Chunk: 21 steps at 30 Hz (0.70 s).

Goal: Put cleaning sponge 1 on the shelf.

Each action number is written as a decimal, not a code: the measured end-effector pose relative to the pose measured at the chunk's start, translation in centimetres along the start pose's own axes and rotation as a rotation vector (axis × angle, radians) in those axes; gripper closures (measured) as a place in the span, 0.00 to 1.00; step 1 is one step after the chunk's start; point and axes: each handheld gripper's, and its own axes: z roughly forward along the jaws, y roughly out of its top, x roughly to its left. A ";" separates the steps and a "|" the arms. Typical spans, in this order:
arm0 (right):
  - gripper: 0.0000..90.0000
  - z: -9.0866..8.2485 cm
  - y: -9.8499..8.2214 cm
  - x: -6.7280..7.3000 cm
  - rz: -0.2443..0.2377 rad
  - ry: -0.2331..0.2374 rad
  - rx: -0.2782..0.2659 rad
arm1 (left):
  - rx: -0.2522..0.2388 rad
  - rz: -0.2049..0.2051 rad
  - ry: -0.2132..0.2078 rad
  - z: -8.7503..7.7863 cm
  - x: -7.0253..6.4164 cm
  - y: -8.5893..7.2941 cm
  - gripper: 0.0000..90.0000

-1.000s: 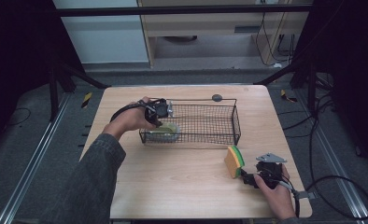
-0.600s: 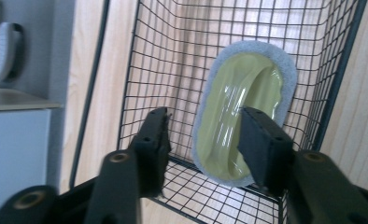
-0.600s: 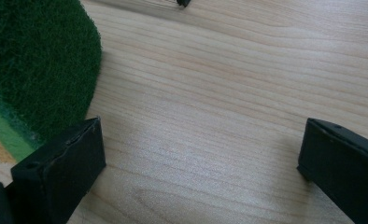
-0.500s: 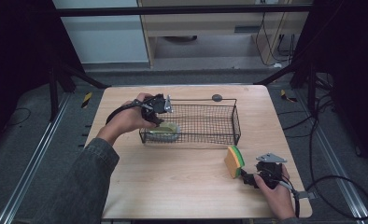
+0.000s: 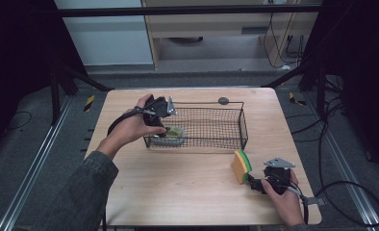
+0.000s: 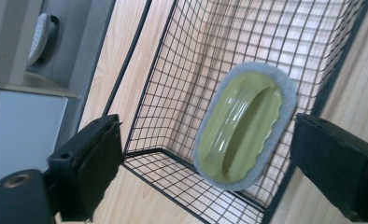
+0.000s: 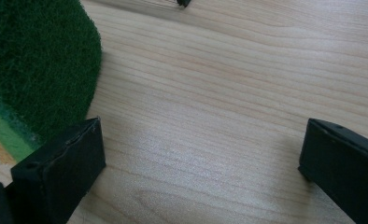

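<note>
Pale wood grain covers the table [image 5: 178, 192], which stands on a grey floor before a light cabinet. At its left, the left gripper [image 5: 164, 126] hangs over the near left corner of the basket [image 5: 226, 125]; its jaws have just been opening and now stand wide apart with nothing pressed between them. In the left gripper view the scrubber [image 6: 245, 126], an olive oval with a grey felt rim, lies on the wire floor below and between the jaws, clear of both and close against the basket's wall. In the high view it sits in that same left end of the basket [image 5: 173, 134]. A small dark disc [image 5: 223, 101] rests on the table just behind the far rim. Near the front right edge, the right gripper [image 5: 255, 183] lies low on the wood, jaws spread and empty. Just beside its left jaw stands the sponge [image 5: 242, 166], green face toward the gripper, well apart from the basket.
</note>
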 end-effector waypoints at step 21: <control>0.01 0.1 0.1 0.0 -0.002 -0.004 0.001 | -0.108 -0.126 0.018 -2.4 -4.1 -0.5 0.05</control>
